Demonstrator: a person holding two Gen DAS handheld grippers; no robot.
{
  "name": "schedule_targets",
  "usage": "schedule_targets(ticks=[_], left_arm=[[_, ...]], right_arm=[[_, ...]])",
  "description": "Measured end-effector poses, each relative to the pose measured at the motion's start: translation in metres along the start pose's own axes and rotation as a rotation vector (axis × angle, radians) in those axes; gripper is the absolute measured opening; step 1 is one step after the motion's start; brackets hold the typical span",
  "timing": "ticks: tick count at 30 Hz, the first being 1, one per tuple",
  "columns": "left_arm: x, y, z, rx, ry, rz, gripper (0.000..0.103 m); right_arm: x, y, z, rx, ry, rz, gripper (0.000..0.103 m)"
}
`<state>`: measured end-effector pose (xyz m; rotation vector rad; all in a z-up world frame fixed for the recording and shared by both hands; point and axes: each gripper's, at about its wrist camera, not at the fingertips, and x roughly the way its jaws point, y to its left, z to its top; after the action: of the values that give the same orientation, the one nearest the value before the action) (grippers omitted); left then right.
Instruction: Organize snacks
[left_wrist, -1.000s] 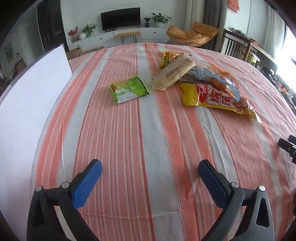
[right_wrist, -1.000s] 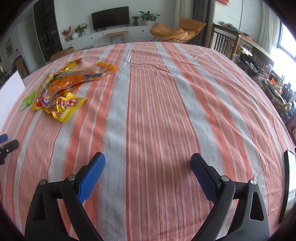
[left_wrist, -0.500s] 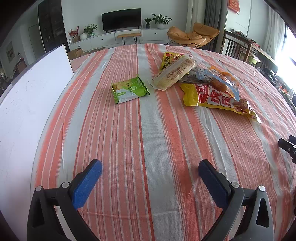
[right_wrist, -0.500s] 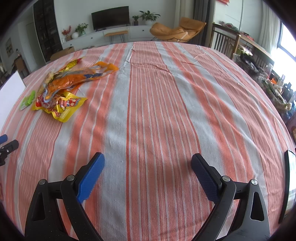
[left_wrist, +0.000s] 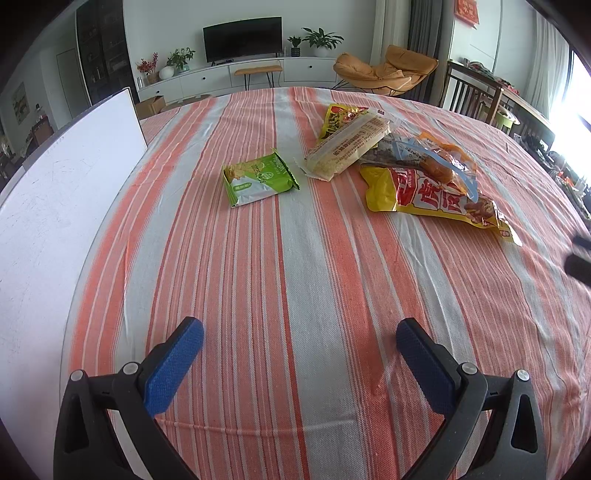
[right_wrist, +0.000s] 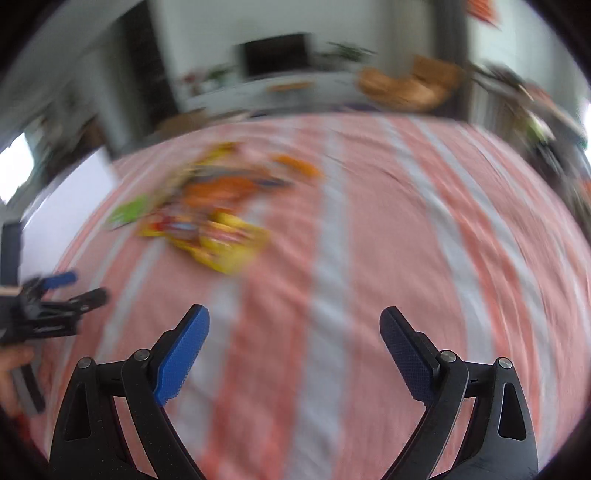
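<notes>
My right gripper has swung toward the left since half a second ago, so its view is smeared with motion blur and the snack pile now sits ahead and only a little left of it instead of far off to the side; my left gripper has barely shifted. The striped tablecloth fills everything under and ahead of both grippers, and a white board stands along the left side of my left gripper. Ahead and to the right of the left gripper lies the pile: the yellow bag nearest me, a clear bag with orange and blue print resting on its far edge, a long pale cracker pack leaning across a small yellow packet at the back. The green packet lies flat by itself, just left of the pile and straight ahead of the left gripper, apart from the cracker pack. In the right wrist view the pile is only a blur of yellow, orange and green. Both grippers hover above the cloth with their blue pads spread wide and nothing between them. My other gripper shows at the left edge of the right view, held in a hand.
</notes>
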<state>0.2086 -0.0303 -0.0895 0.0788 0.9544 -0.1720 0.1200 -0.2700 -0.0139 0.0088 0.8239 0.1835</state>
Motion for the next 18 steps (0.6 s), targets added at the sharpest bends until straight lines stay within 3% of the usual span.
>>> schedule_targets(ticks=[2, 4, 5, 10, 13, 14, 15, 18], left_arm=[[0.0, 0.0, 0.0, 0.0, 0.0, 0.0, 0.103], [0.0, 0.0, 0.0, 0.0, 0.0, 0.0, 0.103], [0.0, 0.0, 0.0, 0.0, 0.0, 0.0, 0.103], [0.0, 0.0, 0.0, 0.0, 0.0, 0.0, 0.103], [0.0, 0.0, 0.0, 0.0, 0.0, 0.0, 0.103], [0.001, 0.0, 0.0, 0.0, 0.0, 0.0, 0.103], [-0.005, 0.0, -0.004, -0.001, -0.001, 0.001, 0.103], [-0.007, -0.001, -0.003, -0.002, -0.001, 0.002, 0.103]], right_arm=[[0.014, 0.026, 0.024, -0.147, 0.024, 0.049, 0.095], [0.045, 0.042, 0.048, -0.245, 0.115, 0.084, 0.095], [0.066, 0.048, 0.061, -0.268, 0.164, 0.08, 0.095], [0.102, 0.065, 0.074, -0.292, 0.219, 0.153, 0.093], [0.095, 0.078, 0.063, -0.3, 0.304, 0.307, 0.093], [0.081, 0.082, 0.058, -0.301, 0.322, 0.419, 0.092], [0.072, 0.084, 0.056, -0.308, 0.318, 0.444, 0.092], [0.06, 0.091, 0.058, -0.334, 0.291, 0.313, 0.093]])
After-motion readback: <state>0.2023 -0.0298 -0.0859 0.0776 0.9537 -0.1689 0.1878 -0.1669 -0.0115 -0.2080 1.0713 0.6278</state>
